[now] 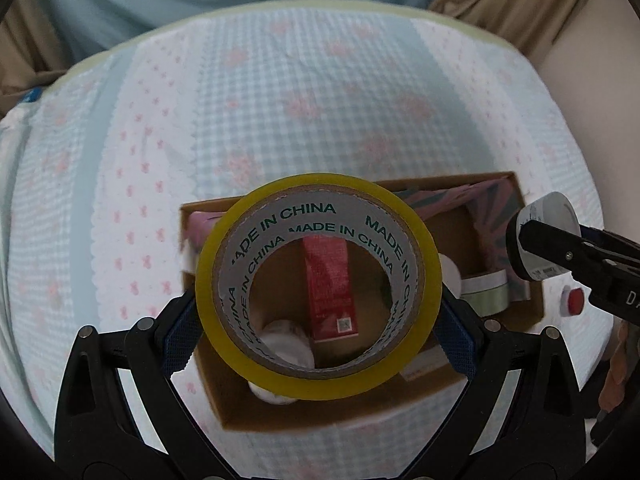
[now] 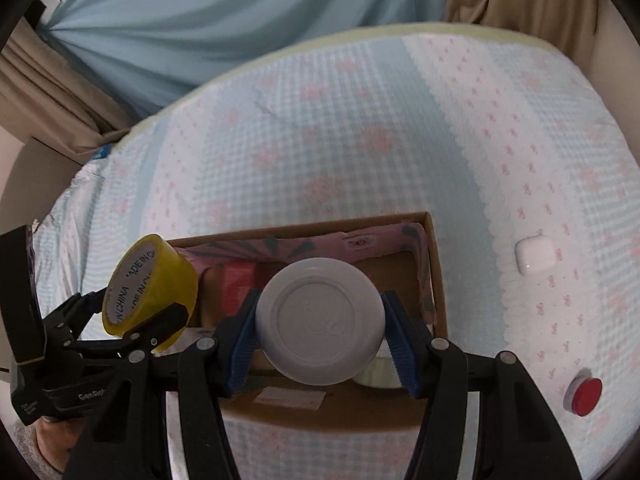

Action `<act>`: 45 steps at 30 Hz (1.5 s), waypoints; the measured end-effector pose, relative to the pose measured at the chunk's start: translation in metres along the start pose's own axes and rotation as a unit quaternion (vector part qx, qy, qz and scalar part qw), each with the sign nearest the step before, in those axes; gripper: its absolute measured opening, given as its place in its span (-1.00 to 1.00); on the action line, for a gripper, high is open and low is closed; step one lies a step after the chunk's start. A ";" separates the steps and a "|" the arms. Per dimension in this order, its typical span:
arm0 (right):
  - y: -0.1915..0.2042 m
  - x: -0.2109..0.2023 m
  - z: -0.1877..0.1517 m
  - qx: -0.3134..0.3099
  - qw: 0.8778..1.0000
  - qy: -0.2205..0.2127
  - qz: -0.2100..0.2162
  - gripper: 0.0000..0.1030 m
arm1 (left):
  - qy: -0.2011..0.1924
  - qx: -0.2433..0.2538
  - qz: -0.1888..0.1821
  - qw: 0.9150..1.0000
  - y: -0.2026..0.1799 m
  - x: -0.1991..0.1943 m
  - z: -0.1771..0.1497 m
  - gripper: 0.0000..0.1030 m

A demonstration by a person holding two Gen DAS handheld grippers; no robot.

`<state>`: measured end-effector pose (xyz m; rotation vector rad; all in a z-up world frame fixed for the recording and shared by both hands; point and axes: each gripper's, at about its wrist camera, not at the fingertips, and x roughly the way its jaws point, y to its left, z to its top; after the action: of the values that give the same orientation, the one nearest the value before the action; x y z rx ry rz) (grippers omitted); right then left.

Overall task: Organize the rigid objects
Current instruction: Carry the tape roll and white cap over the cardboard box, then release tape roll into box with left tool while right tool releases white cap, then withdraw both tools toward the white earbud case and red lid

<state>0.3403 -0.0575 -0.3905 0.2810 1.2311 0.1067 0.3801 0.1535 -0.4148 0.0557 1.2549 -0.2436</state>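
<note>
While both of my claws hang over the cardboard box [image 1: 224, 412], each has something pinched. My left gripper [image 1: 319, 320] is clamped on a yellow tape roll [image 1: 319, 364], blue pads pressing its outer rim on both sides, the roll's hole facing the camera with "MADE IN CHINA" printed around the core. Through that hole I see a red carton [image 1: 330, 288] lying in the box, and a white round item [image 1: 286, 344] beside it, not clear what it is.

My right gripper [image 2: 320, 334] is closed on a white round jar [image 2: 320, 320], pads squeezing its sides, flat embossed end toward the lens. From the left wrist view the jar shows as a cylinder with a dark label, held above the box's right edge.

Box sits on a bed cover [image 2: 360, 140], pale blue check with pink bows. Inside the box: a pink patterned packet [image 2: 360, 240] along the far wall, the red carton, a pale green tape roll [image 1: 486, 294] near the right wall, and a white label on the near side. Other contents are hidden behind the held items.

Outside the box, on the cover to its right: a white earbud case [image 2: 534, 256] further off, and a red-capped small container [image 2: 584, 394] nearer. Blue and tan curtains [image 2: 200, 20] hang behind the bed.
</note>
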 end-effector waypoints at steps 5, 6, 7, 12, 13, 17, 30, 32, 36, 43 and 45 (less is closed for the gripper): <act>-0.009 0.026 0.007 0.007 1.000 0.021 -0.005 0.06 | 0.023 0.065 0.012 0.998 -0.016 0.022 0.006 0.89; -0.011 0.031 0.008 0.008 1.000 0.025 -0.006 0.06 | 0.026 0.076 0.012 0.997 -0.019 0.024 0.006 0.89; -0.012 0.034 0.009 0.010 1.000 0.027 -0.007 0.06 | 0.029 0.089 0.012 0.996 -0.023 0.028 0.006 0.89; -0.018 0.048 0.012 0.016 0.999 0.043 -0.007 0.06 | 0.047 0.107 0.008 0.993 -0.032 0.043 0.008 0.89; -0.018 0.050 0.013 0.017 0.999 0.045 -0.007 0.07 | 0.052 0.105 0.005 0.993 -0.033 0.045 0.009 0.89; -0.024 0.053 0.015 0.043 0.998 0.046 0.010 0.57 | 0.077 0.107 -0.002 0.991 -0.035 0.053 0.007 0.99; -0.019 0.029 0.011 0.032 0.999 0.015 0.025 1.00 | 0.054 0.089 0.007 0.995 -0.029 0.025 -0.003 0.99; -0.018 0.022 0.010 0.031 0.999 0.011 0.027 1.00 | 0.048 0.083 0.007 0.995 -0.028 0.016 -0.007 0.99; -0.014 0.004 0.006 0.025 0.999 0.003 0.027 1.00 | 0.035 0.073 0.009 0.997 -0.029 -0.005 -0.013 0.99; -0.001 -0.047 -0.008 0.010 0.999 -0.024 0.033 1.00 | -0.001 0.054 0.018 0.998 -0.034 -0.063 -0.027 0.99; 0.002 -0.062 -0.013 0.004 0.999 -0.031 0.034 1.00 | -0.012 0.045 0.021 0.999 -0.034 -0.079 -0.035 0.99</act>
<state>0.3070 -0.0681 -0.3373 0.3314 1.1618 0.1501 0.3177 0.1382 -0.3482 0.1552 1.2178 -0.2641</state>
